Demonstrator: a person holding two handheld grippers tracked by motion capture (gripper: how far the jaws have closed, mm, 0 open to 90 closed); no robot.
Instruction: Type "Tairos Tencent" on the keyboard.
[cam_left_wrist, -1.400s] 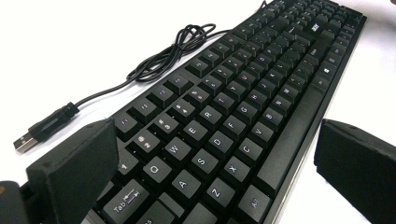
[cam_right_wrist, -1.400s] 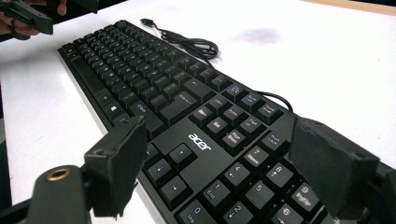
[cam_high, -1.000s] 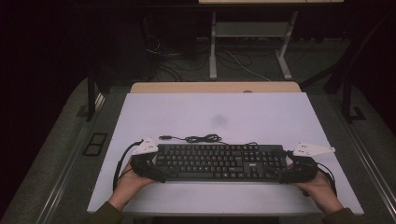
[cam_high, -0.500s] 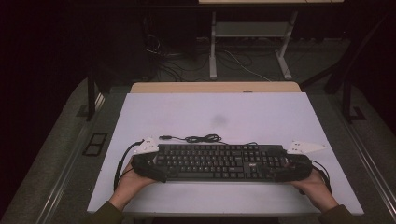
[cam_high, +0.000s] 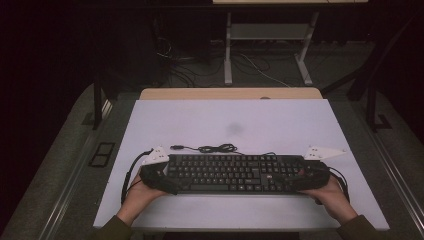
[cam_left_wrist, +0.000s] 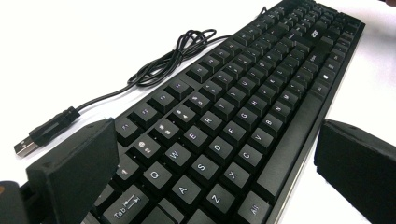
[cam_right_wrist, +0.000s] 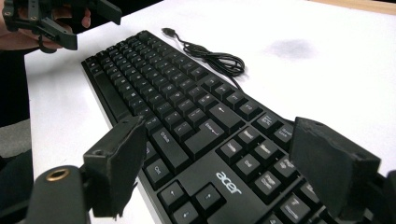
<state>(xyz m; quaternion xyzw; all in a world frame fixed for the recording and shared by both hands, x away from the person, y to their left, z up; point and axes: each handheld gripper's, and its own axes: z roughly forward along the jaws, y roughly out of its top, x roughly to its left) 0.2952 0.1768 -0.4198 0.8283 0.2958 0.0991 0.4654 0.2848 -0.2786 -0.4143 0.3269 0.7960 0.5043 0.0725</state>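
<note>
High view: I see black keyboard (cam_high: 235, 173) low-centre on tabletop (cam_high: 260, 125). Gripper views add key legends, USB plug (cam_left_wrist: 28, 144). Both jaws spread wide, straddling keyboard ends.

We see a matt black plastic keyboard (cam_left_wrist: 233, 121) with smooth keycaps and a glossier front edge, its thin rubbery cable (cam_left_wrist: 163, 60) ending in a metal plug (cam_left_wrist: 21, 148). The table (cam_high: 280, 125) looks smooth, matt white, with a wood-toned far edge. The gripper pads (cam_right_wrist: 116, 163) seem rough, dull black.
</note>
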